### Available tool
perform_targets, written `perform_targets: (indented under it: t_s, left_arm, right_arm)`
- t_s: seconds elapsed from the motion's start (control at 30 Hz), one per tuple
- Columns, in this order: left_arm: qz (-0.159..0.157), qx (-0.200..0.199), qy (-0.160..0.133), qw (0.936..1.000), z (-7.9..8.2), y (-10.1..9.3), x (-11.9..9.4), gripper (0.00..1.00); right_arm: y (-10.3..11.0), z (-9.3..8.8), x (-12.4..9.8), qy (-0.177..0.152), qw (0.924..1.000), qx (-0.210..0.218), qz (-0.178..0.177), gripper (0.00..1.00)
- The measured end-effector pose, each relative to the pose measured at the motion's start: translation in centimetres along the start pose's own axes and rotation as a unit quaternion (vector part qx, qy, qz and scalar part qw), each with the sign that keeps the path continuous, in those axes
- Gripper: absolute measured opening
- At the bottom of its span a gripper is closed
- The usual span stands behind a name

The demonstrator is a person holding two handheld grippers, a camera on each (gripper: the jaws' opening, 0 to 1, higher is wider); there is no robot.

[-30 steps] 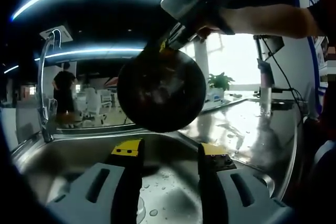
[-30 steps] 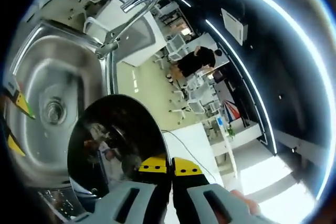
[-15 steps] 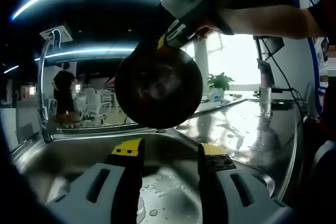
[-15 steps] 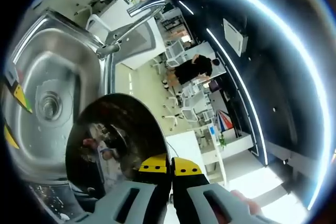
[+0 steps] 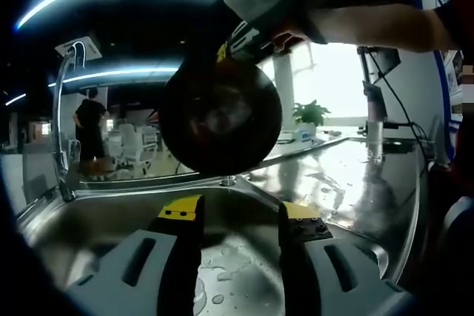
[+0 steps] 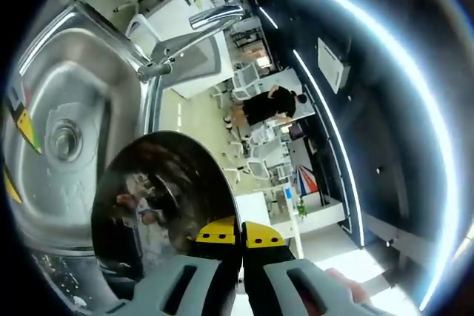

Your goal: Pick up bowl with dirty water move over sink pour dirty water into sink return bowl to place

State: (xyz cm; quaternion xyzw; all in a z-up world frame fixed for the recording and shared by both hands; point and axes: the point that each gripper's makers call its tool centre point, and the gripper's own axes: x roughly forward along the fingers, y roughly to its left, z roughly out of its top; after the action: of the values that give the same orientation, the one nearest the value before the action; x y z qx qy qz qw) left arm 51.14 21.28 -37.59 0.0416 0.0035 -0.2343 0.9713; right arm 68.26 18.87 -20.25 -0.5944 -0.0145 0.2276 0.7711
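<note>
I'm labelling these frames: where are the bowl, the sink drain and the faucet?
bowl (image 6: 159,197), right gripper view, on its shiny inner wall.
sink drain (image 6: 64,138), right gripper view, on the round strainer.
faucet (image 5: 61,120), left gripper view, on its upright pipe.

- Sink (image 5: 96,220): basin lies directly beneath and ahead of the left gripper (image 5: 231,216), whose jaws stand apart over it.
- Drain (image 6: 63,138): set in the basin floor, seen in the right gripper view.
- Faucet (image 5: 63,109): rises at the sink's far left rim; its spout arches over the basin.
- Bowl (image 5: 220,116): held tilted above the sink's far right rim, clear of the basin, between faucet and counter.
- Right gripper (image 6: 240,233): jaws closed on the bowl's rim.
- Counter (image 5: 348,183): adjoins the sink's right edge.
- Person (image 5: 90,120): standing well behind the sink, beyond the faucet.
</note>
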Motion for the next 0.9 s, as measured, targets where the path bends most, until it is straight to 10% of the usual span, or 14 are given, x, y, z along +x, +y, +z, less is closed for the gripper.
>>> perform_targets:
  t_s: [0.9]
  left_arm:
    - [-0.001,-0.014,-0.009,0.9999,0.4,0.0,-0.1,0.39]
  right_arm:
    - [0.0,1.5,-0.2,-0.031,0.9946,-0.088,-0.046,0.00]
